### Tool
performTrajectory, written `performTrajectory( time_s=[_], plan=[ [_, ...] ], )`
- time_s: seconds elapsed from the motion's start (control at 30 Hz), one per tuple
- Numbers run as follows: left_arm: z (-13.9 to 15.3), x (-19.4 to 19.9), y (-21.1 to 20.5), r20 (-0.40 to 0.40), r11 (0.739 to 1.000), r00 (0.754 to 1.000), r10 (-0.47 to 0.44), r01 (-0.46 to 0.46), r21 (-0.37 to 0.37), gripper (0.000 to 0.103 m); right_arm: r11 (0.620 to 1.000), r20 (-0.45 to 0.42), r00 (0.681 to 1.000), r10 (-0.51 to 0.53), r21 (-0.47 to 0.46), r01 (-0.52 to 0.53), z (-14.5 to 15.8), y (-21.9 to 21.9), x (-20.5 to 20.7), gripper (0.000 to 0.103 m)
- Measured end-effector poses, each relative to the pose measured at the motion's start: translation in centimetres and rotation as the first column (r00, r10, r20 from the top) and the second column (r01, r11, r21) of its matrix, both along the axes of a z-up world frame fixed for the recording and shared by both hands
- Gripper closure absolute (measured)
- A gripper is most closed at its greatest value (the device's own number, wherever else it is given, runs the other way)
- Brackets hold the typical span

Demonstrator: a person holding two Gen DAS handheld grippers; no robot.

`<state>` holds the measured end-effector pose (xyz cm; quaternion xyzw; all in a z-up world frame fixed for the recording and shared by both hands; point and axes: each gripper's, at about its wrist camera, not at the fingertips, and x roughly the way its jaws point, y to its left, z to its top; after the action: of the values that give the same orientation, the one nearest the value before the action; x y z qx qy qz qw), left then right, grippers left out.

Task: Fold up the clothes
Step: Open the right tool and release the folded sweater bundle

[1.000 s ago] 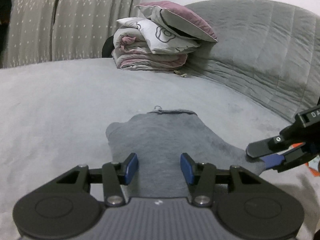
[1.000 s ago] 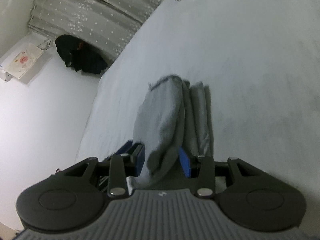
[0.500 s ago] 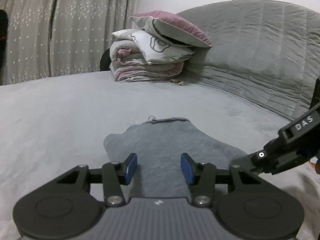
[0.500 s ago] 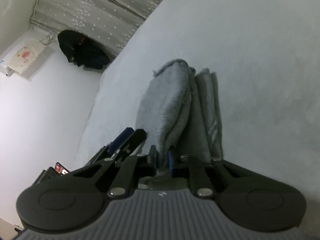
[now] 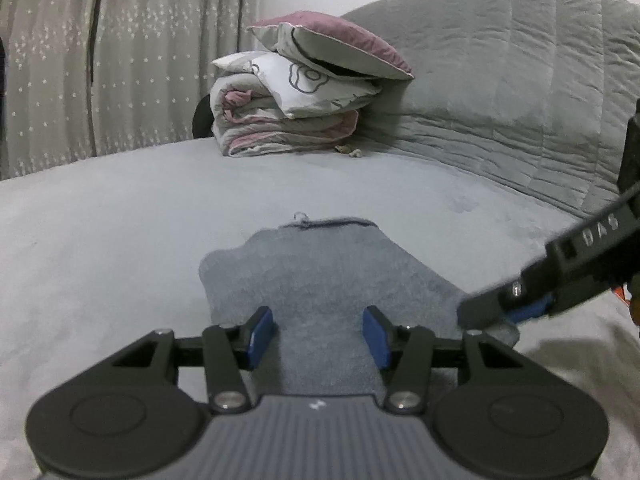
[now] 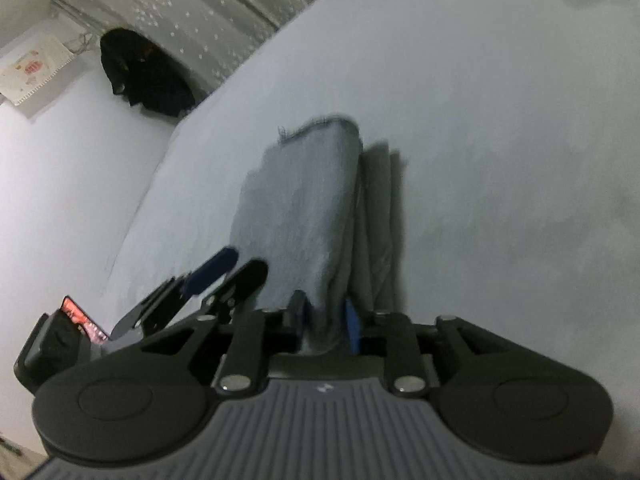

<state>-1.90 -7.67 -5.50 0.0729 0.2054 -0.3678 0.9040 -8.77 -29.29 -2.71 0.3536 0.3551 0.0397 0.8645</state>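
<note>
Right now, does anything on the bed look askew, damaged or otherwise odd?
A loose thread sticks up from the far hem of the grey garment, which looks frayed there. The garment's left edge bulges unevenly. Otherwise nothing stands out; the folded bedding stack sits tidy on the bed.

A grey bed (image 5: pixel 120 216) carries a folded grey cloth (image 5: pixel 328 280) near, stacked bedding (image 5: pixel 288 128) far.

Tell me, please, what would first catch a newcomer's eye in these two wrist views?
Probably the grey garment lying partly folded on the grey bed, directly ahead of both grippers. The right gripper has a bunched edge of it between its fingers, which are opening, while the left gripper stands open over the cloth. Behind, a stack of folded bedding sits against the quilted headboard.
</note>
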Motion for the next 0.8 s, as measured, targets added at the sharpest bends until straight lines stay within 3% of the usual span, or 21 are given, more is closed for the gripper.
performTrajectory(
  time_s=[0.07,0.23,0.43,0.63,0.8],
  plan=[
    [0.2,-0.1,0.1,0.008,1.0,1.0,0.007,-0.007,-0.01,0.049,0.997,0.044,0.998,-0.034,-0.065,0.037,0.8,0.1,0.0,0.063],
    [0.6,-0.1,0.4,0.023,0.999,1.0,0.022,-0.021,-0.039,0.048,0.96,0.185,0.979,-0.084,-0.248,0.129,2.1,1.5,0.8,0.063],
    [0.6,-0.2,0.5,0.032,0.999,0.999,0.008,-0.007,-0.038,0.046,0.917,0.288,0.956,-0.045,-0.367,0.154,1.6,3.3,3.9,0.063],
    [0.2,-0.1,0.2,0.036,1.0,0.999,-0.011,0.011,-0.017,0.044,0.898,0.325,0.946,0.01,-0.418,0.134,0.3,2.9,6.4,0.063],
    [-0.4,-0.8,-0.4,0.048,0.999,0.997,-0.052,0.051,0.011,0.043,0.878,0.29,0.956,0.043,-0.467,0.102,-0.6,3.2,7.1,0.063]
  ],
)
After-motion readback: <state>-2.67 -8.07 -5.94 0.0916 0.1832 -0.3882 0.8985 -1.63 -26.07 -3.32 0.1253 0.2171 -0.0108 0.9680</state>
